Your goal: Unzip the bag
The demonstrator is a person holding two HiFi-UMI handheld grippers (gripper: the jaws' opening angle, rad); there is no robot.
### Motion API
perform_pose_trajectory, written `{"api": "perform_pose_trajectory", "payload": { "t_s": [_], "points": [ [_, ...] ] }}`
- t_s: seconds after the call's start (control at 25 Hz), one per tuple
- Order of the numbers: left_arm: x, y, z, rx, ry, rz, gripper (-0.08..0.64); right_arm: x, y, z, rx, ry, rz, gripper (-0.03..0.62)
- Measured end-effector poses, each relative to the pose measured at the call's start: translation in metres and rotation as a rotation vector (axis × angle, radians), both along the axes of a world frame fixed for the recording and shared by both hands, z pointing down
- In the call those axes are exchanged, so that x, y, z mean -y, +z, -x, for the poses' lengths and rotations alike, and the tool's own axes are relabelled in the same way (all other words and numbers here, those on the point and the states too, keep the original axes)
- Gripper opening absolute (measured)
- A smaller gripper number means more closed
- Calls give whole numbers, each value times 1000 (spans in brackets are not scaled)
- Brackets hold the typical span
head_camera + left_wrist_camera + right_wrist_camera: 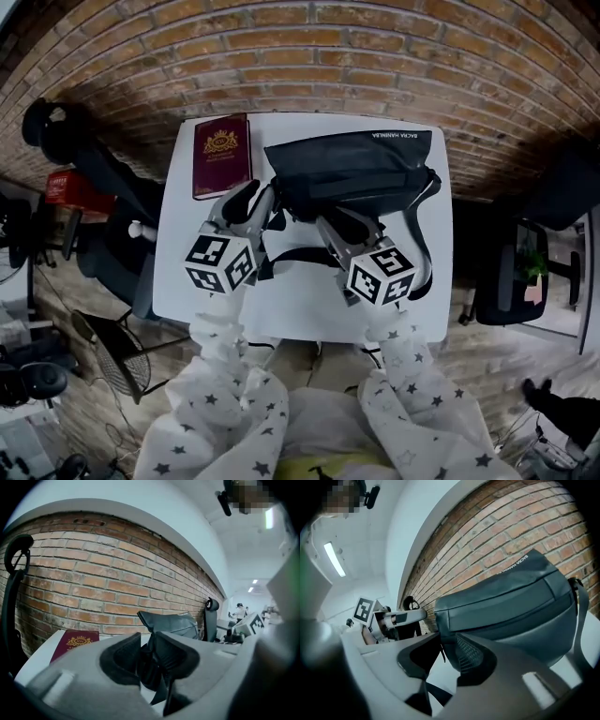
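Observation:
A dark grey bag [347, 164] lies across the far part of the white table [300, 309], with its black strap [424, 234] looped toward me on the right. My left gripper [262, 208] is at the bag's left end. In the left gripper view, dark bag fabric [152, 667] sits in the narrow gap of that gripper [146, 660]. My right gripper [342, 225] is at the bag's near edge, middle. Its jaws [445, 660] stand apart just in front of the bag [511, 602], and a thin dark pull [441, 652] hangs between them, untouched.
A maroon booklet with a gold crest [222, 155] lies at the table's far left corner, close to my left gripper. A brick wall [309, 56] runs behind the table. A black chair [84, 150] stands to the left and a dark chair [525, 281] to the right.

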State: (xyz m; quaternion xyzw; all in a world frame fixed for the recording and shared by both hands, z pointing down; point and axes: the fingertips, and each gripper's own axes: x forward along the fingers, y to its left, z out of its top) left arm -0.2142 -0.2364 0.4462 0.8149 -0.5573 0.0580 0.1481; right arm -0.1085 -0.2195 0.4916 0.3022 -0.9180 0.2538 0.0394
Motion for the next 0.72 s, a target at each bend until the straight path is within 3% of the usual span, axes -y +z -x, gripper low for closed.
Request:
{"api": "perform_pose_trajectory", "payload": {
  "t_s": [0.44, 0.72],
  "points": [
    [19, 10, -19, -35, 153, 19, 258, -12, 38, 43, -14, -19, 70, 137],
    [25, 18, -29, -37, 210, 39, 281, -14, 52, 60, -56, -24, 82, 135]
  ]
}}
